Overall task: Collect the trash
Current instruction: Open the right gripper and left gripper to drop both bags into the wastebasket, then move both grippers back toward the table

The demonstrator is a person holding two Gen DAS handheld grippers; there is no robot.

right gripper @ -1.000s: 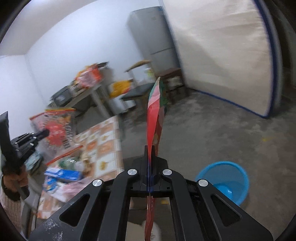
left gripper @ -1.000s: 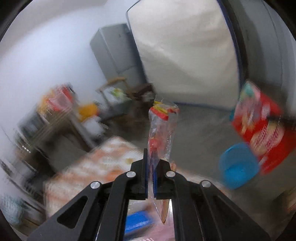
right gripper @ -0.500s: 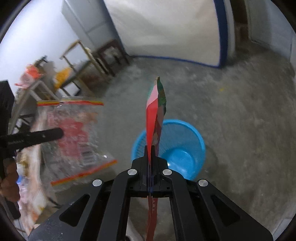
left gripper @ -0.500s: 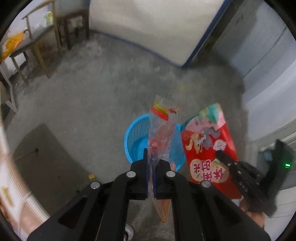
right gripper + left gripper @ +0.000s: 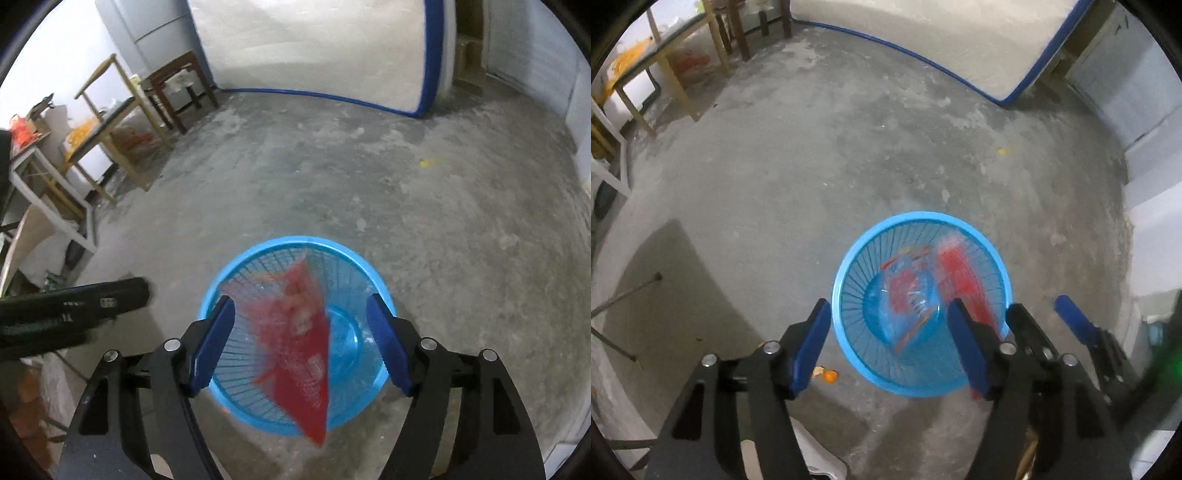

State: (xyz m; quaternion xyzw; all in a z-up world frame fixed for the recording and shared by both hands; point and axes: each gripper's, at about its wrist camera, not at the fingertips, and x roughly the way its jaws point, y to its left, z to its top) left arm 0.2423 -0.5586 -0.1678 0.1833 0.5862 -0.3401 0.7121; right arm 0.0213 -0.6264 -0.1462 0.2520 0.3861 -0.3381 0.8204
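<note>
Now both our grippers, left and right, have just been opening (empty), wrappers dropping toward the bin; a flutter could land one outside.

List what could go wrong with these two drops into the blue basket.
1. The red wrapper is blurred, mid-fall, its lower tip over the blue basket near rim; it may catch there or slide out.
2. The clear bag is light and could drift.
3. Both tools, left and right, have just opened, so neither can correct a miss.
</note>
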